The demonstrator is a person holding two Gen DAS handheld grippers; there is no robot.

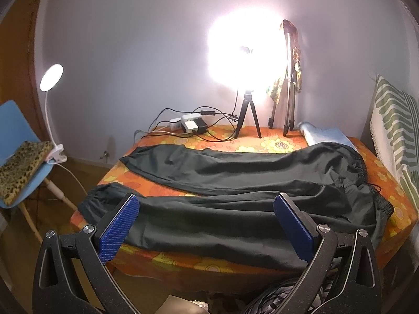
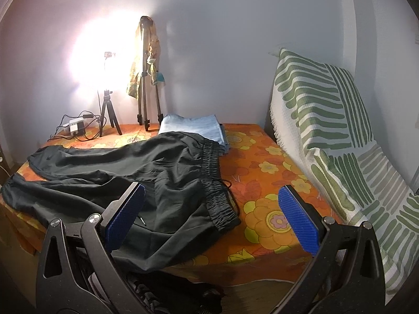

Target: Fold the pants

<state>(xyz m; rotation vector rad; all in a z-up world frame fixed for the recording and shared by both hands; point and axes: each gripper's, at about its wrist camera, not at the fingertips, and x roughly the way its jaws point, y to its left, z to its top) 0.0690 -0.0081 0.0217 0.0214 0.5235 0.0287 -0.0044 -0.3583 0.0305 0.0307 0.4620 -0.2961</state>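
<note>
Both grippers, left gripper (image 1: 207,206) and right gripper (image 2: 210,198), hover with jaws wide, holding nothing. Black pants (image 1: 235,183) lie unfolded across the orange floral tabletop (image 2: 262,172), waistband (image 2: 212,162) toward the right.

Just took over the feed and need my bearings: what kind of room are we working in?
Probably a room in a home set up for recording. Black pants lie spread on a table under an orange floral cloth, with a bright light on a small black tripod behind and a blue chair beside.
</note>
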